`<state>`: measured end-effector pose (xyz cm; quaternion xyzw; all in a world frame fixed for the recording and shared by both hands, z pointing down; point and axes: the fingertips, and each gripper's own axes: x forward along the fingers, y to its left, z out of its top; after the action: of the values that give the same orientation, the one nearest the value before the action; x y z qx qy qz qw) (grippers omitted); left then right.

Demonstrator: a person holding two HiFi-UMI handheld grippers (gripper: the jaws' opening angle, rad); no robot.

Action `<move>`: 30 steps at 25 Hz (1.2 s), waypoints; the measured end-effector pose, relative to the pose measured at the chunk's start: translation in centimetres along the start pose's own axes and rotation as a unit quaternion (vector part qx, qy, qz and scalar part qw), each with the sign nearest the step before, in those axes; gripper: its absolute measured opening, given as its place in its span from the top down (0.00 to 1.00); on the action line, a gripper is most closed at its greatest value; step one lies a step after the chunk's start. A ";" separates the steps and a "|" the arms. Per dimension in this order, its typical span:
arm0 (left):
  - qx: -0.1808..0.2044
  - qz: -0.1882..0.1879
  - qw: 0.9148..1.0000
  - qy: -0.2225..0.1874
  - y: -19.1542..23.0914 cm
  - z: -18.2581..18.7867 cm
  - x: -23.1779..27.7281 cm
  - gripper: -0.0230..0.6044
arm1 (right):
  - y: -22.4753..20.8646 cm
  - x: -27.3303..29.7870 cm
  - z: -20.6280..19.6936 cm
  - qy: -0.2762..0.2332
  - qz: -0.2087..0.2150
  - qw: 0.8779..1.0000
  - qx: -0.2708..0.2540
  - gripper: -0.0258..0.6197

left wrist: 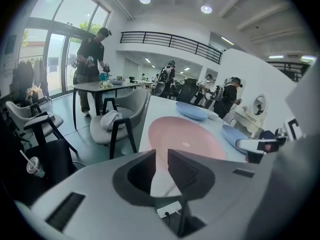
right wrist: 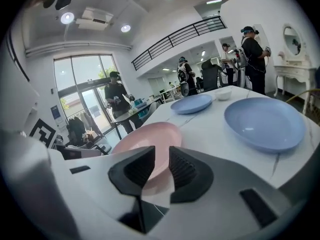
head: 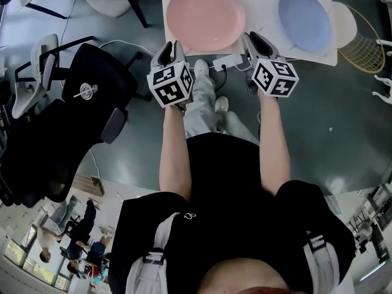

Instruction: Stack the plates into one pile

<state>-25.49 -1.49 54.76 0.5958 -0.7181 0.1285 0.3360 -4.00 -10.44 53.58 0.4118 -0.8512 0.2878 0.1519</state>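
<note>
Two empty grippers, the left gripper (head: 173, 49) and the right gripper (head: 253, 41), hover with jaws parted, flanking the pink plate's (head: 205, 16) near rim. A blue plate (head: 304, 19) lies apart on the table (head: 260, 2). Stacking looks unstarted; the next move calls for grasping a rim.

Open strip of bare worktop (head: 260, 17) between pink plate (head: 206, 16) and blue plate (head: 304, 19), running back from the near edge. Near edge itself open to approach from the floor side, with left gripper (head: 174, 46) at the pink plate's near-left rim and right gripper (head: 253, 41) at its near-right rim, both with fingers (right wrist: 186, 169) apart. Farther back, in the right gripper view, second blue plate (right wrist: 192, 103) and small white bowl (right wrist: 223, 94) across the far end. Hemmed on the left by black chairs (head: 73, 103) and a grey chair (left wrist: 120, 109), on the right by a yellow wire basket (head: 362, 41). On the floor below the near edge, power strip (head: 228, 61) with cable.
</note>
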 end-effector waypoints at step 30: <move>-0.007 -0.082 0.996 0.042 1.1 5.9 8.4 0.83 | -3.2 6.2 2.6 0.023 -0.091 0.993 0.070 0.86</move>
<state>-29.03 -11.13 55.93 0.6442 -0.6529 0.1203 0.3799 -5.34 -17.40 55.75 0.4907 -0.7842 0.3407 0.1679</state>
